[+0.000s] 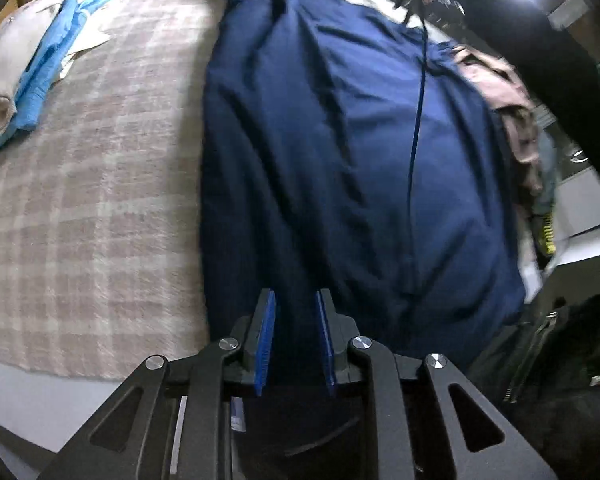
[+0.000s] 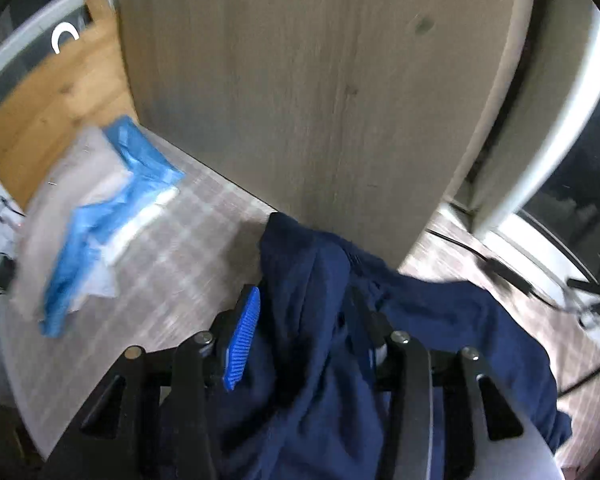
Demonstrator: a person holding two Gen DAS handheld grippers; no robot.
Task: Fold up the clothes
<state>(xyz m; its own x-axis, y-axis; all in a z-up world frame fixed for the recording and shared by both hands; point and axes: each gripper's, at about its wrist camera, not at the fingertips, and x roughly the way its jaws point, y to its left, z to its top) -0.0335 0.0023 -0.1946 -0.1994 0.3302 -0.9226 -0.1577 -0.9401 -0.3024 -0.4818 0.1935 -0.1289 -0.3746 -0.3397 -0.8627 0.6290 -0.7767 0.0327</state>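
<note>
A navy garment [image 1: 340,140] lies lengthwise on a pink-and-cream plaid blanket [image 1: 100,200], its far end bunched at the bed's edge. My left gripper [image 1: 296,294] hovers over the garment's near hem. Its blue pads [image 1: 266,336] stand a little apart, and nothing is pinched between them. In the right wrist view the navy garment [image 2: 440,312] is bunched between the jaws of my right gripper [image 2: 304,292]. The cloth drapes over and hides the right finger. Only the left blue pad [image 2: 240,340] shows.
A stack of folded beige and light-blue clothes [image 1: 32,68] [image 2: 100,216] lies on the blanket's left side. A wooden headboard [image 2: 320,80] rises just behind the garment. Pinkish unfolded clothes [image 1: 508,100] are heaped to the right. A person's dark zipped jacket [image 1: 560,380] is at lower right.
</note>
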